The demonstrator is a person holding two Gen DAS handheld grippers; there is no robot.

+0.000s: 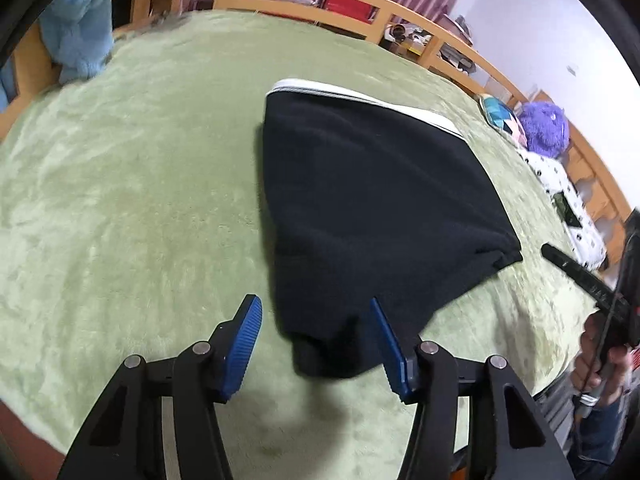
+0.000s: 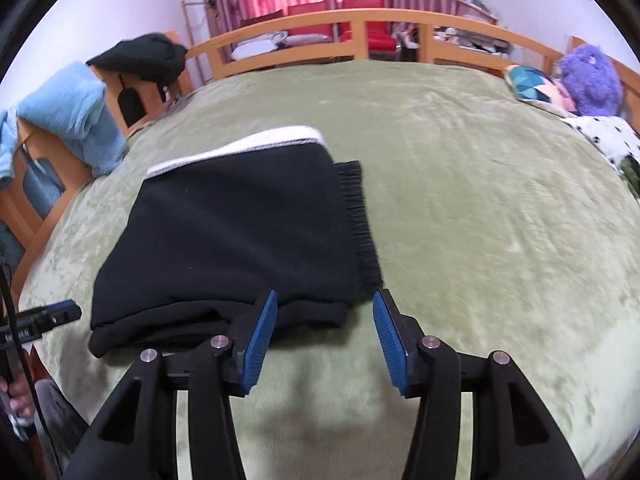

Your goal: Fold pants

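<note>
1. Left wrist view: the left gripper [image 1: 316, 340] hangs above the green blanket [image 1: 120, 200], its blue pads [image 1: 245, 346] spread apart and clamping nothing.
2. The black pants [image 1: 372, 208] lie folded on the blanket straight ahead of this gripper. Their near corner sits in the gap between the pads, below them; neither pad presses on the cloth.
3. The white waistband [image 1: 360, 100] forms the far edge of the fold.
4. Off to the gripper's right, the right gripper's black body [image 1: 580, 276] shows at the frame edge, with a person's hand [image 1: 600, 364] on its handle.
5. Right wrist view: the right gripper [image 2: 324, 340] also has its pads wide apart and empty.
6. The pants [image 2: 232, 240] lie ahead and to this gripper's left. Their near edge passes behind the left pad [image 2: 260, 344]; contact cannot be told.
7. A ribbed cuff [image 2: 360, 232] runs along the fold's right side, ahead of the gap.
8. The wooden bed frame [image 2: 320, 24] stands far ahead.
</note>
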